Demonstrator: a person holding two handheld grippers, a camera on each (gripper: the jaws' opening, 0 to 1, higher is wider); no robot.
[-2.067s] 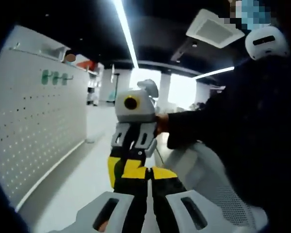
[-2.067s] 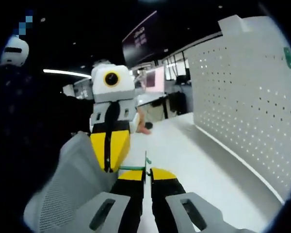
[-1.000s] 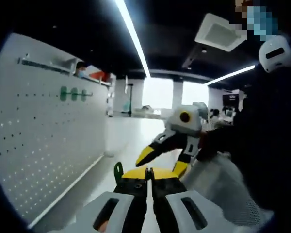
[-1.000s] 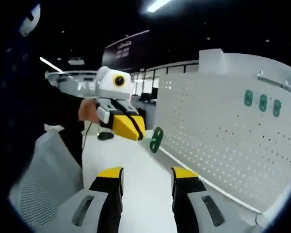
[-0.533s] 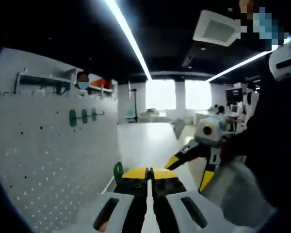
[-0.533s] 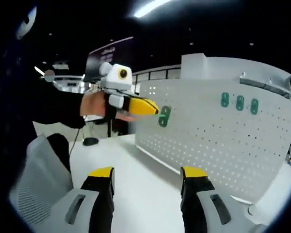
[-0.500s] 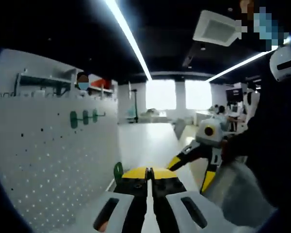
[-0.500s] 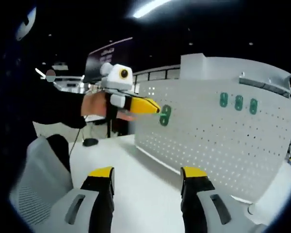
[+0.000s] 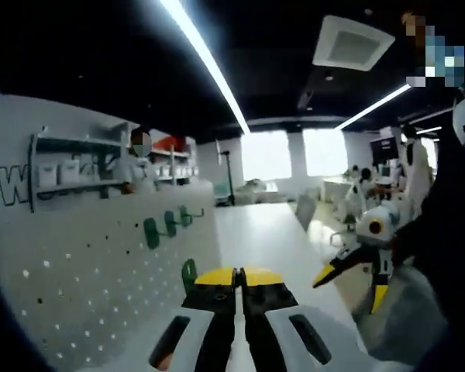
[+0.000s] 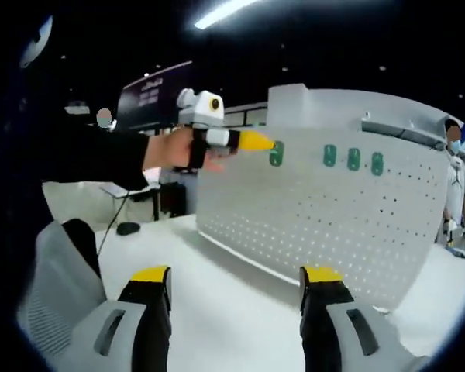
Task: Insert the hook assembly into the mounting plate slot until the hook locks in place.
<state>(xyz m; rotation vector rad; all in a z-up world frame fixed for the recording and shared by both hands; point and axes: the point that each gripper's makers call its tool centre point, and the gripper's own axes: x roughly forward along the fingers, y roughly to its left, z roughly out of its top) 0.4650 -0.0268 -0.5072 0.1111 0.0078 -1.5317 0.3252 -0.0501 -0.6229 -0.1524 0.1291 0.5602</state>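
The white pegboard mounting plate [image 10: 333, 225] stands upright on the table, with three green hooks [image 10: 353, 159] hanging in a row near its top. In the right gripper view, my left gripper [image 10: 268, 144] is shut on a green hook assembly [image 10: 276, 153], which it holds right at the board, just left of that row. From the left gripper view, the same hook assembly [image 9: 189, 273] sticks out at the left of the shut jaws [image 9: 234, 273], close to the pegboard [image 9: 85, 294]. My right gripper [image 10: 236, 275] is wide open and holds nothing; it appears again in the left gripper view [image 9: 349, 279].
The white table [image 10: 217, 302] runs along the board's foot. A grey mesh chair back [image 10: 58, 287] stands at the lower left. A shelf with small boxes [image 9: 70, 174] tops the board. A person [image 10: 456, 186] stands far behind it.
The left gripper has carried the green hook assembly up and over to the pegboard, next to the row of hooks. The right gripper stays open.
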